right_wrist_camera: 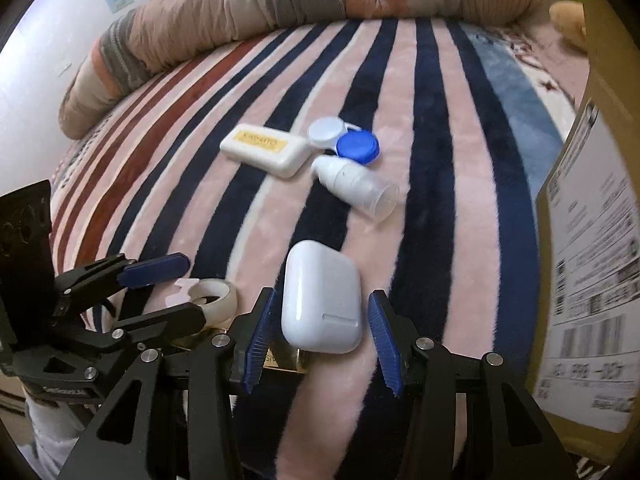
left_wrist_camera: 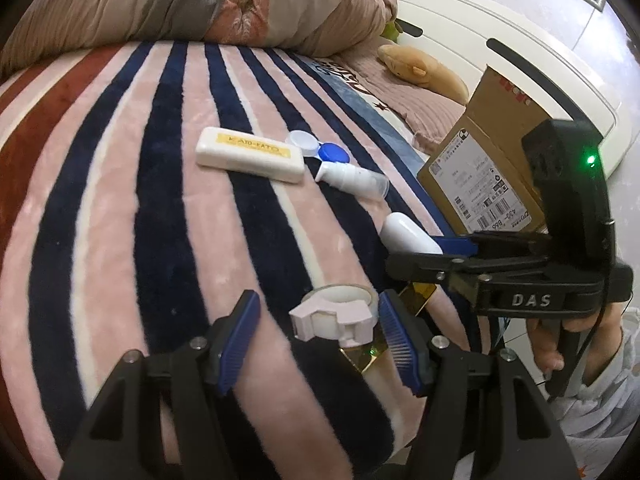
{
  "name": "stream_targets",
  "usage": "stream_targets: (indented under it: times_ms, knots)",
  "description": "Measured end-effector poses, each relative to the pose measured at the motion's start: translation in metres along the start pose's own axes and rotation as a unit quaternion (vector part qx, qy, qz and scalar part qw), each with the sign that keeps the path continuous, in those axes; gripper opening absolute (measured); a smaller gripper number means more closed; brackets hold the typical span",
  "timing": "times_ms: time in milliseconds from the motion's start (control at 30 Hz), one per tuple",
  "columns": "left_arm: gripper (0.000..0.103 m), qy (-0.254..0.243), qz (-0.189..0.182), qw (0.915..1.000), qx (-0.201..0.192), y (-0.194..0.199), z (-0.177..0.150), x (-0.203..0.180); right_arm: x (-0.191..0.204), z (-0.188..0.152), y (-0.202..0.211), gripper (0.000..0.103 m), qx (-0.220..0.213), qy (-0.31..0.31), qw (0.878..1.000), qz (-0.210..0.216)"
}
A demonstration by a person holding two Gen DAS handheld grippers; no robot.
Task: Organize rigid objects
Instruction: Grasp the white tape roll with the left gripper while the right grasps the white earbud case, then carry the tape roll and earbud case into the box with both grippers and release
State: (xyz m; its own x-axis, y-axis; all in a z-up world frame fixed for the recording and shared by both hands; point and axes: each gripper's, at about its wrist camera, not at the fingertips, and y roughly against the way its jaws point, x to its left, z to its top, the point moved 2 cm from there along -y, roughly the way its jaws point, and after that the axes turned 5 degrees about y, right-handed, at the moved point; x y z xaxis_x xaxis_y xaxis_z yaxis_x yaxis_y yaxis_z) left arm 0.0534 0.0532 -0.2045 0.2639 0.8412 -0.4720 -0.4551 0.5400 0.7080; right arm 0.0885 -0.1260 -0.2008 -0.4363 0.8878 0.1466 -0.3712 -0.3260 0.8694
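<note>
From the left wrist we look down our left gripper [left_wrist_camera: 316, 340] at a small tape dispenser [left_wrist_camera: 336, 314] lying on the striped blanket [left_wrist_camera: 120, 200] of the bed; its jaws stand on either side of it, the right pad against its rim and the left pad clear of it, so they are open and not yet pinching. We judge that the dispenser sits between them because it is the thing we mean to lift next. To the right, our right gripper [left_wrist_camera: 424, 256] reaches low over a white earbud case [left_wrist_camera: 410, 236], and a cardboard box [left_wrist_camera: 488, 176] stands open-flapped at the bed's edge, probably as the place where these things are to be gathered. Farther up the blanket a white labelled case [left_wrist_camera: 250, 154], a lens case [left_wrist_camera: 320, 151] with one blue cap and a small pump bottle [left_wrist_camera: 352, 178] lie close together, untouched. From the right wrist, the earbud case [right_wrist_camera: 322, 298] lies flat between the blue pads of the right gripper [right_wrist_camera: 322, 344], with a gap showing on each side, so these jaws are open around it too. The left gripper [right_wrist_camera: 168, 280] is at the left edge beside the tape dispenser [right_wrist_camera: 212, 296], and the box wall [right_wrist_camera: 588, 280] fills the right edge, just beside the case, which keeps the carry short.
</note>
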Motion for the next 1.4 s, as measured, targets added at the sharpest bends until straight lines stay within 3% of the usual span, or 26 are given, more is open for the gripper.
stream_targets:
  times_ms: [33,67,300,367,400,633,1133,1400]
  knots:
    - [0.044,0.004,-0.011,0.9999,0.003,0.000,-0.001,-0.001,-0.001,0.000,-0.001,0.041,0.000,-0.001,1.000,0.001]
    - [0.040,0.009,-0.024,0.9997,0.007,0.001,-0.001,-0.001,-0.001,0.000,-0.002,0.032,-0.002,-0.001,1.000,-0.001]
    - [0.036,0.015,-0.023,0.9996,-0.009,0.015,0.000,-0.001,0.008,0.004,0.009,0.029,-0.029,0.028,0.999,-0.031]
    - [0.036,0.005,-0.004,0.9997,-0.025,0.025,0.004,0.000,0.012,0.007,0.012,0.017,-0.036,0.039,0.998,-0.043]
    - [0.036,0.005,0.002,0.9996,-0.028,0.028,0.006,0.002,0.013,0.009,0.013,0.016,-0.041,0.044,0.997,-0.052]
    - [0.036,0.022,0.015,0.9994,-0.024,0.032,0.009,0.024,0.007,0.013,0.011,0.016,-0.041,0.026,0.998,-0.050]
    - [0.038,0.015,0.020,0.9997,0.006,0.011,-0.002,0.013,0.012,0.022,-0.002,0.016,-0.042,0.049,0.996,-0.058]
    - [0.038,0.023,0.026,0.9994,-0.003,0.013,-0.004,0.012,0.013,0.030,-0.009,0.016,-0.057,0.055,0.995,-0.058]
